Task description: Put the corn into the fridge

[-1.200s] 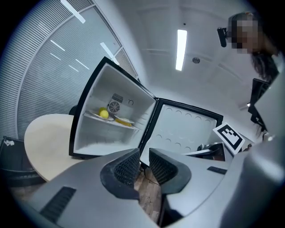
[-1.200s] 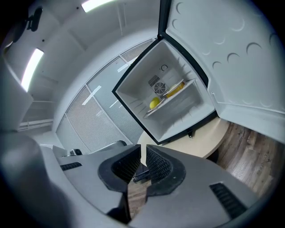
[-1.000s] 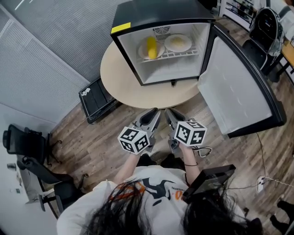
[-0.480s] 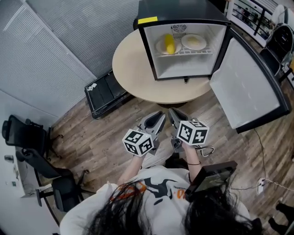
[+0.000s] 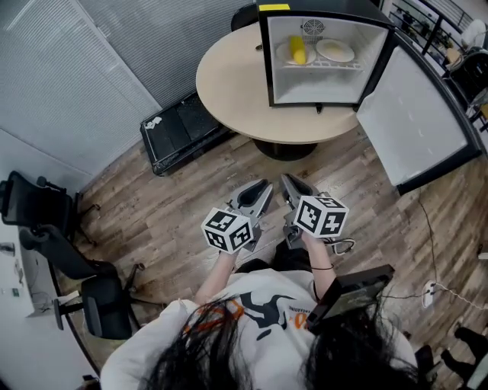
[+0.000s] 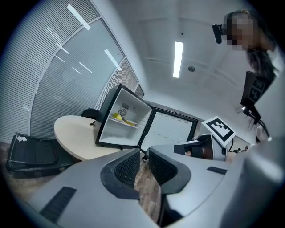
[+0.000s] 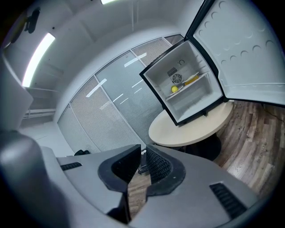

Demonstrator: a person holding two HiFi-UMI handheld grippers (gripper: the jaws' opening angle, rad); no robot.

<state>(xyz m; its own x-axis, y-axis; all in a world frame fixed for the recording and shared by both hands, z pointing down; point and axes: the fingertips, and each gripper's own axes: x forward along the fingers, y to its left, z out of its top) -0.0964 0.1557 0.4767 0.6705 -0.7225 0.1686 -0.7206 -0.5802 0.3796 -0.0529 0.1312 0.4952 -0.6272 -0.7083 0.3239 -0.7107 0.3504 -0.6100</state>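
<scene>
The corn is seen lying on the shelf inside the open fridge, which stands on the round table at the far side. The left gripper and right gripper are held side by side at the near side, well apart from the fridge. Each has its jaws drawn almost together with nothing between them.

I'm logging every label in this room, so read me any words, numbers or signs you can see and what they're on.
No text can be read here.
Yellow sticker on the fridge top edge: too small to read.
White label on the black case: too small.
Shirt print: partly hidden, unreadable.
Left marker cube, right marker cube: square patterns, no words.
</scene>
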